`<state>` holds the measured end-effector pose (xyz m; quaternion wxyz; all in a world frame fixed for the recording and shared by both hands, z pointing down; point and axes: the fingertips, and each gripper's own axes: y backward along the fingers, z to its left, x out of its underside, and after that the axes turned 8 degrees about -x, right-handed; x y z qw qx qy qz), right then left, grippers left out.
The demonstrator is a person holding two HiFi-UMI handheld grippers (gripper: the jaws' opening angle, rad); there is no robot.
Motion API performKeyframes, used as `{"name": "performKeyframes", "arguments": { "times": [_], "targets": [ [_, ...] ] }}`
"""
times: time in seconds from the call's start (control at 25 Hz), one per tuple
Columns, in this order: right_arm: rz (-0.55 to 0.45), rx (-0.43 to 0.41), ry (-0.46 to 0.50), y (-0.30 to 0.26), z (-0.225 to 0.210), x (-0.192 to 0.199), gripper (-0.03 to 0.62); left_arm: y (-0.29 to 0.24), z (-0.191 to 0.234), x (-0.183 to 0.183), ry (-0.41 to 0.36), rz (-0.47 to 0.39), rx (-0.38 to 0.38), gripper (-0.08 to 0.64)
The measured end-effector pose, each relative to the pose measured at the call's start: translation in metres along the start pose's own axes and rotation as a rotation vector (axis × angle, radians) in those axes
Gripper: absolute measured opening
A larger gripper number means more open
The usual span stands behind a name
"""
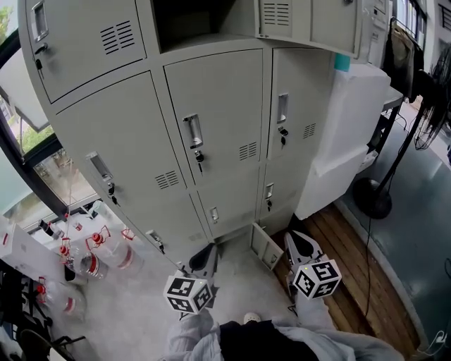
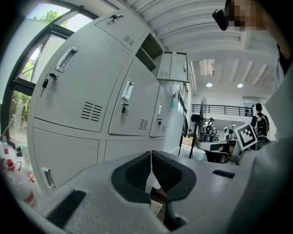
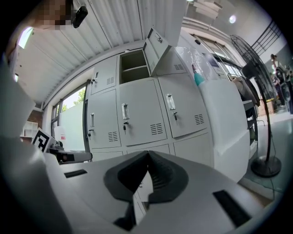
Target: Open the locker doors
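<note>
Locker bank [image 1: 211, 120] stands far, straight ahead: grey steel, three columns.

- Top-centre compartment [image 1: 194, 21] is open with a dark interior. Its door [image 1: 282, 17] is swung out to the right. Same in the right gripper view: open bay [image 3: 133, 66], door flap [image 3: 160, 43] above right.
- Bottom-row door [image 1: 266, 247], right of centre, stands swung out toward the near side at floor level.
- The other doors in view are closed. The mid-row centre door [image 1: 211, 113] has a handle [image 1: 193, 130], with a key [image 1: 199, 159] hanging below it.

Left gripper [image 1: 206, 257] is near, low, in front of the bottom-left lockers and not touching them. Its claw is closed, pads together at the tips, nothing between them [image 2: 151, 157].

Right gripper [image 1: 299, 243] is near, just right of the swung-out bottom door. I can't tell whether they touch. Its claw is closed and empty, pads meeting at the tip [image 3: 147, 157].

The two grippers sit side by side, well apart from any handle.

Surroundings:
- White wrapped unit [image 1: 345, 141] against the right side of the bank.
- Pedestal fan [image 1: 373, 197] further right.
- Clear bottles with red caps [image 1: 91, 261] on the floor at left.
- Wooden floor strip [image 1: 338, 282] at near right.
</note>
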<state>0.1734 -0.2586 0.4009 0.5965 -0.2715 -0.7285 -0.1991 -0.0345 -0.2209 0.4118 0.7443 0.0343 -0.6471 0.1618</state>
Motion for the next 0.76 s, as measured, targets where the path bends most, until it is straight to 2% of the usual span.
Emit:
{"name": "performKeyframes", "arguments": {
  "times": [0.32, 0.76],
  "targets": [
    [0.005, 0.004, -0.014, -0.001, -0.006, 0.006, 0.000, -0.002, 0.000, 0.006, 0.010, 0.008, -0.010, 0.012],
    [0.019, 0.012, -0.017, -0.003, -0.007, 0.009, 0.000, -0.012, -0.002, 0.004, -0.001, 0.012, 0.020, 0.012]
  ]
}}
